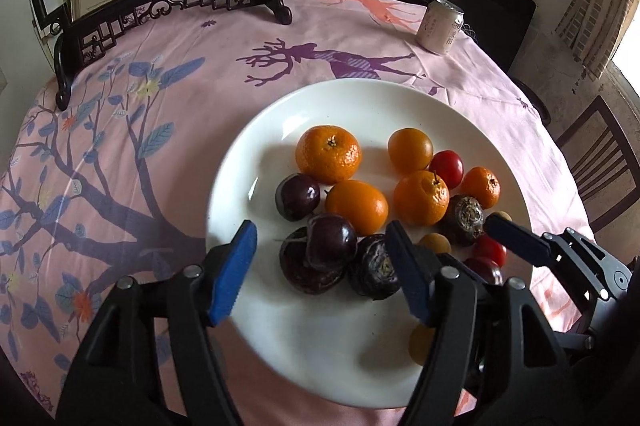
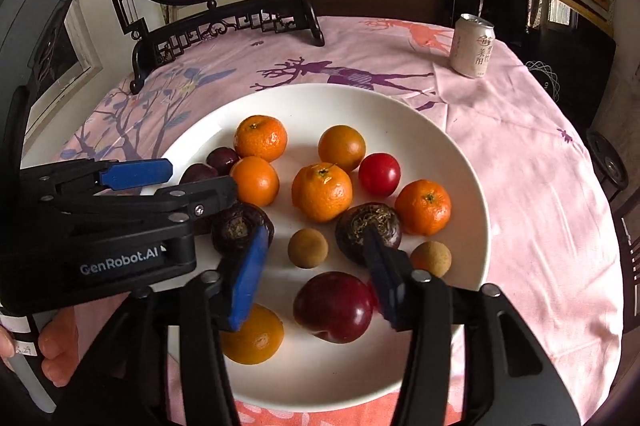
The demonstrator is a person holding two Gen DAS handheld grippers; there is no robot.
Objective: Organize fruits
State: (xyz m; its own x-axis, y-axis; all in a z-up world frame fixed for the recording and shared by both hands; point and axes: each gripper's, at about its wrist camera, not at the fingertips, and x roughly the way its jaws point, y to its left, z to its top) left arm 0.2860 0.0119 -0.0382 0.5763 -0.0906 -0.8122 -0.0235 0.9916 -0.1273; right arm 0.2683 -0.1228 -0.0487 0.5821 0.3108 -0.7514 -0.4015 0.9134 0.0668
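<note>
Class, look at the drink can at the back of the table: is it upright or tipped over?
Upright. The can stands on its base on the pink tablecloth, with its silver top facing up in both views. Whether it is opened cannot be told.

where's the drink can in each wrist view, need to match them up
Left wrist view: the drink can stands upright near the top right, on the pink tablecloth beyond the white plate.
Right wrist view: the drink can stands upright in the upper right, again past the plate's far rim.
Shared landmark: the purple deer print lies between plate and can.
</note>
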